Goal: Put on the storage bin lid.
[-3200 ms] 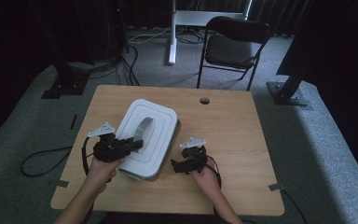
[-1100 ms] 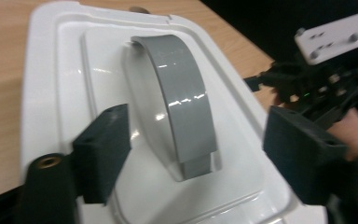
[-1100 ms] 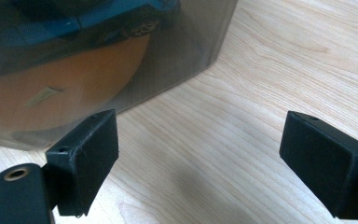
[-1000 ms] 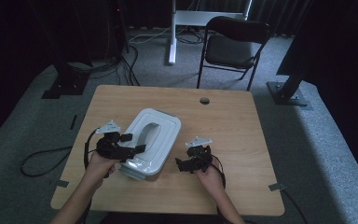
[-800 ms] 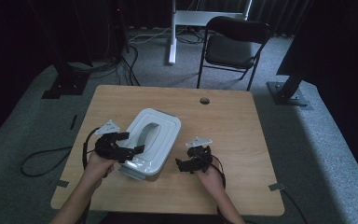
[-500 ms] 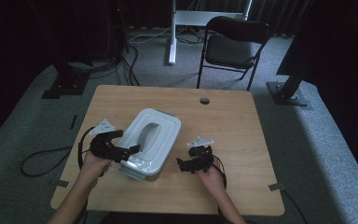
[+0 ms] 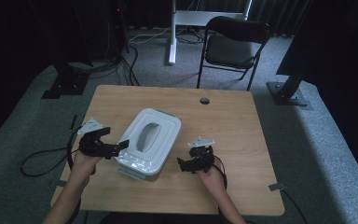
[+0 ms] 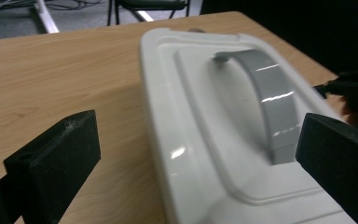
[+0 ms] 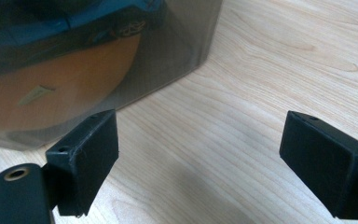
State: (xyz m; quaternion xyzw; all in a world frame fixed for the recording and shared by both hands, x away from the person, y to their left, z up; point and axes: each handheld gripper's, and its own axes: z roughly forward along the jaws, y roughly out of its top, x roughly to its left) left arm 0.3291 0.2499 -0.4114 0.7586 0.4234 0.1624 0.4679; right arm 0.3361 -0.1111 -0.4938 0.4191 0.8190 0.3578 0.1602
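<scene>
A clear storage box with a white lid (image 7: pixel 161 128) and a grey handle (image 7: pixel 145 136) lies slantwise on the wooden table (image 7: pixel 228 121). My left gripper (image 7: pixel 113 139) is at the box's near left corner, open. Its jaws have just been opening and hold nothing. In the left gripper view the left gripper (image 8: pixel 200 137) stands wide, with the lid (image 8: pixel 191 116) and handle (image 8: pixel 270 98) ahead. My right gripper (image 7: pixel 186 157) rests open on the table just right of the box. The right gripper (image 9: pixel 200 135) faces the box's clear wall (image 9: pixel 98 60), with orange and blue contents behind it.
A round cable hole (image 7: pixel 204 100) sits near the table's far edge. A black folding chair (image 7: pixel 233 46) and a white desk leg (image 7: pixel 172 32) stand beyond the table. Cables (image 7: pixel 42 156) trail on the carpet at left. Bare tabletop lies right of the box.
The box was turned and drawn nearer before the last second. Since then my left gripper has come off the lid and slid left, its jaws spreading. The right gripper has stayed put.
</scene>
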